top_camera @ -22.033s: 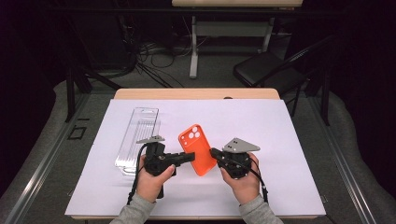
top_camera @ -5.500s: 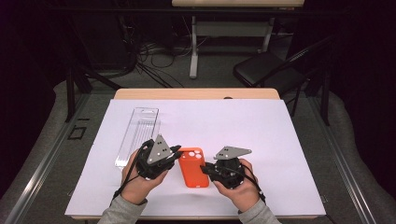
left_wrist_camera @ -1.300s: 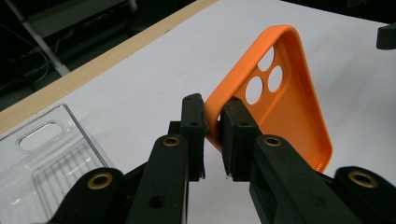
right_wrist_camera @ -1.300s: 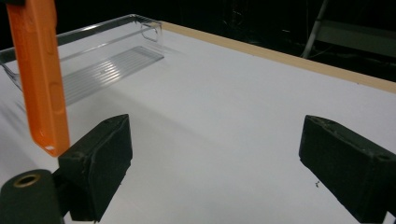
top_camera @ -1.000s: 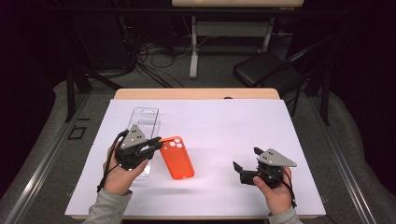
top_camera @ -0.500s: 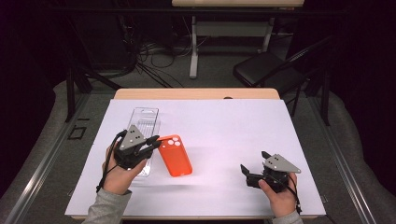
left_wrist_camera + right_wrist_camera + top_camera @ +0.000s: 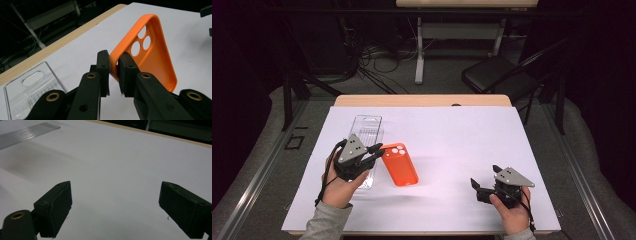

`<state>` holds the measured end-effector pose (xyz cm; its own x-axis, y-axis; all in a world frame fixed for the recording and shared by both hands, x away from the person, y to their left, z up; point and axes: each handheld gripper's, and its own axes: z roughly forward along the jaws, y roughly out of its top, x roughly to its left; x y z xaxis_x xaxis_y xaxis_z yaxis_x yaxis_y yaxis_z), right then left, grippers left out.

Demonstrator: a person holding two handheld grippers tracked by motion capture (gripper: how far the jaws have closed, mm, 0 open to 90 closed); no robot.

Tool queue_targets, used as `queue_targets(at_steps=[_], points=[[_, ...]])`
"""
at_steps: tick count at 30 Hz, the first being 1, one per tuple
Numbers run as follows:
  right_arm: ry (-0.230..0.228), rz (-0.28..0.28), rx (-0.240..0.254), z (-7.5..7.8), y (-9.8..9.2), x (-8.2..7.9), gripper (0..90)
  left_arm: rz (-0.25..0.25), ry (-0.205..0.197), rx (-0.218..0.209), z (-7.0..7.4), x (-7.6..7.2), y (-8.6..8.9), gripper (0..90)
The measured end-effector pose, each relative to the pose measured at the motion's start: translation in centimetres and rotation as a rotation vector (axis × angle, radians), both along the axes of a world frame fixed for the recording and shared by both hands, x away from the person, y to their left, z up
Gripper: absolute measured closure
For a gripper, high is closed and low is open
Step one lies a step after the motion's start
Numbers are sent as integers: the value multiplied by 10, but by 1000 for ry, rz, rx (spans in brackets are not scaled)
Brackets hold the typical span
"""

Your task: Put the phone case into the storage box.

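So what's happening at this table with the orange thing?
A person works at a white-covered table with a hand-held gripper in each hand. The left gripper has its jaws pinched on the rim of an orange phone case, tilting it up on one edge. A clear plastic case lies just beside it. The right gripper sits off to the side near the table's front, its jaws wide apart with nothing between them.

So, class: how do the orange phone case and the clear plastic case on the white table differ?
The orange phone case is opaque; the clear plastic case is see-through. The orange one is tilted, pinched by the left gripper; the clear one lies flat, untouched. Both have camera cut-outs.
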<state>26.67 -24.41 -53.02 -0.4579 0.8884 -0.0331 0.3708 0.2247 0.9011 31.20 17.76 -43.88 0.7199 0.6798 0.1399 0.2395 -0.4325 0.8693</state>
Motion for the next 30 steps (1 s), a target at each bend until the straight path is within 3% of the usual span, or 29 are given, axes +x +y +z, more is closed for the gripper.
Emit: queue_targets(at_steps=[13,21,28,30], points=[[2,-7,16,0,-5,1,141,-31,10,55,5,15,-12,804],[2,-10,22,-1,-6,2,140,-59,8,13,8,29,-13,804],[5,-9,22,-2,-7,2,140,-66,26,27,15,44,-13,802],[5,-8,19,-2,-7,2,140,-68,10,37,17,47,-13,801]])
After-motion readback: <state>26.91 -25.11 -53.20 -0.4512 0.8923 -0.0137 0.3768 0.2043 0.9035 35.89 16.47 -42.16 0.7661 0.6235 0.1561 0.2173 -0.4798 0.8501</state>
